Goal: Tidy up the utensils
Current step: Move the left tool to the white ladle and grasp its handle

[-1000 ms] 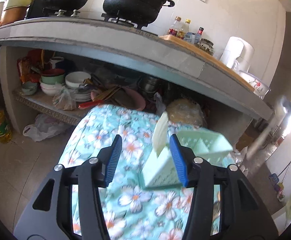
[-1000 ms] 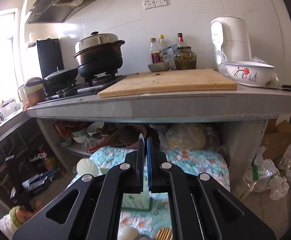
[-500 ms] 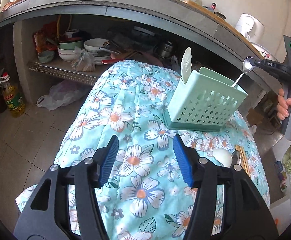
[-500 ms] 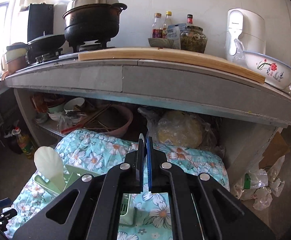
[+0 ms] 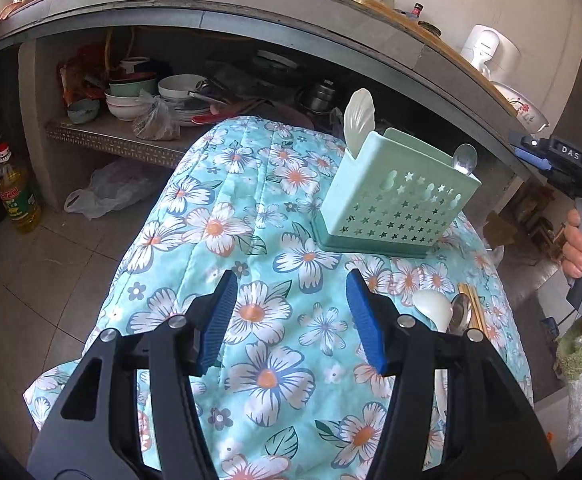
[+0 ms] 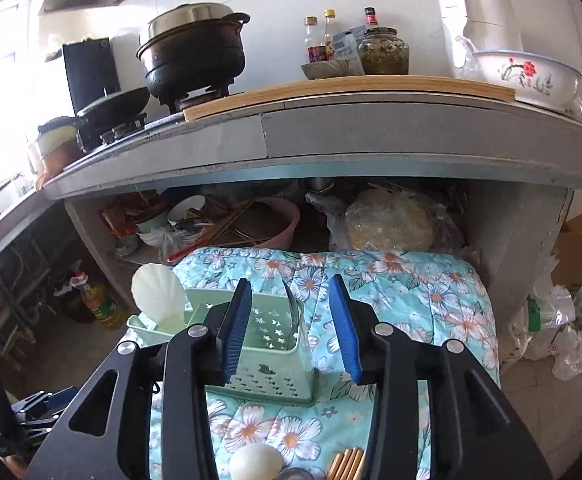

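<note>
A mint green utensil holder [image 5: 395,204] stands on a floral cloth [image 5: 227,216]. In it stand a white shell-shaped spoon [image 5: 358,122] and a metal spoon [image 5: 465,158]. My left gripper [image 5: 291,276] hovers open over the cloth, short of the holder, with nothing between its pads. My right gripper [image 6: 289,280] hangs over the holder [image 6: 267,344] and its jaws are opening. The metal spoon [image 6: 292,300] stands between them, clear of both pads. A white spoon [image 5: 433,304], another metal spoon [image 5: 461,314] and chopsticks [image 5: 473,308] lie on the cloth to the right.
A concrete counter edge [image 6: 331,132] overhangs the far side, with a pot [image 6: 195,52], bottles and a bowl [image 6: 527,76] on top. Under it a shelf [image 5: 111,140] holds stacked dishes. An oil bottle [image 5: 17,200] and plastic bags sit on the tiled floor.
The right gripper came down over the holder with the metal spoon and parted its jaws, leaving the spoon standing there. The left gripper drew back from the holder and lower, then held still.
</note>
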### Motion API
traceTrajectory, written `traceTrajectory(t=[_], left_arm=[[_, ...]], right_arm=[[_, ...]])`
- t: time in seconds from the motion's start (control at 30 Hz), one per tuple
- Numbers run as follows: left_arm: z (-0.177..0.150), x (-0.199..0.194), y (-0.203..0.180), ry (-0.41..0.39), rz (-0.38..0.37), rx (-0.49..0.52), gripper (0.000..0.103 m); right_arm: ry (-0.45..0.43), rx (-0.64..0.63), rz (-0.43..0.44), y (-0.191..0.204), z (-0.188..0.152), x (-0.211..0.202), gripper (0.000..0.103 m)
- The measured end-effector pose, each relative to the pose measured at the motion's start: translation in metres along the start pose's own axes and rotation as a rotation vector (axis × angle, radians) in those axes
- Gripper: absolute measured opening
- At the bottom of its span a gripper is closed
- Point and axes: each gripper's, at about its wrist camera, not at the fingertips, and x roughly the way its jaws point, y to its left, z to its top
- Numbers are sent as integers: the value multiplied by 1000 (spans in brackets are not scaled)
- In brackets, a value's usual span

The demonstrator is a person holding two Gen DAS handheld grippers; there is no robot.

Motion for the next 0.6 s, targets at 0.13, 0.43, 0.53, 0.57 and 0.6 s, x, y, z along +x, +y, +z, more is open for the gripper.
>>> traceTrajectory(t=[0.13, 0.43, 0.53, 0.57, 0.6], left_arm=[[1, 1, -18, 13, -45, 55, 54], [-15, 35, -123, 136, -172, 415, 63], [-31, 55, -160, 188, -174, 536, 63], [-36, 61, -168, 204, -163, 560, 63], [-41, 70, -177, 226, -154, 582, 63]], right_arm=[[7, 66, 29, -12, -27, -32, 41], [136, 179, -28, -34, -118, -56, 41], [164, 233, -40, -46, -138, -56, 41], [170, 247, -42, -50, -143, -56, 41], [172, 259, -47, -54, -147, -57, 41]])
